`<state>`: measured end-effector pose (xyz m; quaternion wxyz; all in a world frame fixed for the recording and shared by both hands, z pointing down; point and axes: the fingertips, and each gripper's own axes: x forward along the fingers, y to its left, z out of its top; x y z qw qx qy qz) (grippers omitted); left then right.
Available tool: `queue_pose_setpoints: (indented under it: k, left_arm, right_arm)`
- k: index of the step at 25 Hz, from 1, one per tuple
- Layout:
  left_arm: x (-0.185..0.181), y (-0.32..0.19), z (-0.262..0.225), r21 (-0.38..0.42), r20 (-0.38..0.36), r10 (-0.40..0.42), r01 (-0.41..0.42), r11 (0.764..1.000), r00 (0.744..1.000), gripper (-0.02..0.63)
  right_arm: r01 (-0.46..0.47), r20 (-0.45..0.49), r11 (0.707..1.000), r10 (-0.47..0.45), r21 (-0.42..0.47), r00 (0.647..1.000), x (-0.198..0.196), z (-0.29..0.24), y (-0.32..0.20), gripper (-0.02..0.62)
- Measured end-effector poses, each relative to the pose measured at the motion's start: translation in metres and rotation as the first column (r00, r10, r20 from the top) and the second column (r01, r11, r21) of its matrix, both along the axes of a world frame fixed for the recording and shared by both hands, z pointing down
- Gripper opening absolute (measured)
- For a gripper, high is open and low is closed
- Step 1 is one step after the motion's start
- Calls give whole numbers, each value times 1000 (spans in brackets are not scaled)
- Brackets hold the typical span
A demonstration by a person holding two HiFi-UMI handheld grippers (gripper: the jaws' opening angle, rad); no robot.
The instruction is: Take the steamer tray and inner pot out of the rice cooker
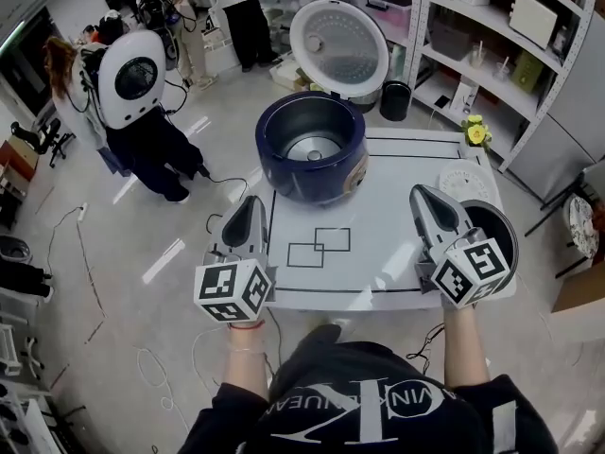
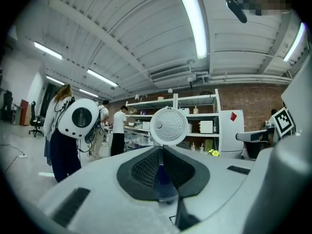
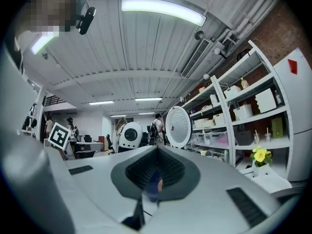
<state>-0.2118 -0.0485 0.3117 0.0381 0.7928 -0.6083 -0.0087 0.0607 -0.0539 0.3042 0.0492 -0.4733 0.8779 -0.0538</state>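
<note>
Left gripper (image 1: 252, 200) and right gripper (image 1: 417, 193) sit at the table's (image 1: 378, 263) near edge, both with jaws together, nothing between them. Rice cooker (image 1: 312, 149) stands open at the far left, inner pot (image 1: 498, 223) at the right edge, steamer tray (image 1: 467, 182) just behind it

Dark blue round rice cooker (image 1: 312, 154) on the far left part of the white square table (image 1: 378, 272).
Its white round lid (image 1: 338, 41) stands raised behind it. On the table's right edge lies the white perforated steamer tray (image 1: 466, 183), with the black inner pot (image 1: 501, 227) just before it and the yellow flowers (image 1: 475, 132) behind both. A black bin (image 1: 395, 100) stands on the floor beyond the table.
</note>
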Motion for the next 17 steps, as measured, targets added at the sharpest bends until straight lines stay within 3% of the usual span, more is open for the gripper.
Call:
queue_pose_setpoints:
  k: [17]
  left_arm:
    - [-4,-1,-3,12,-9,-18,19,1000,1000,29]
  right_arm:
    - [54,-10,999,-54,4,998,-6,1,-3,-2]
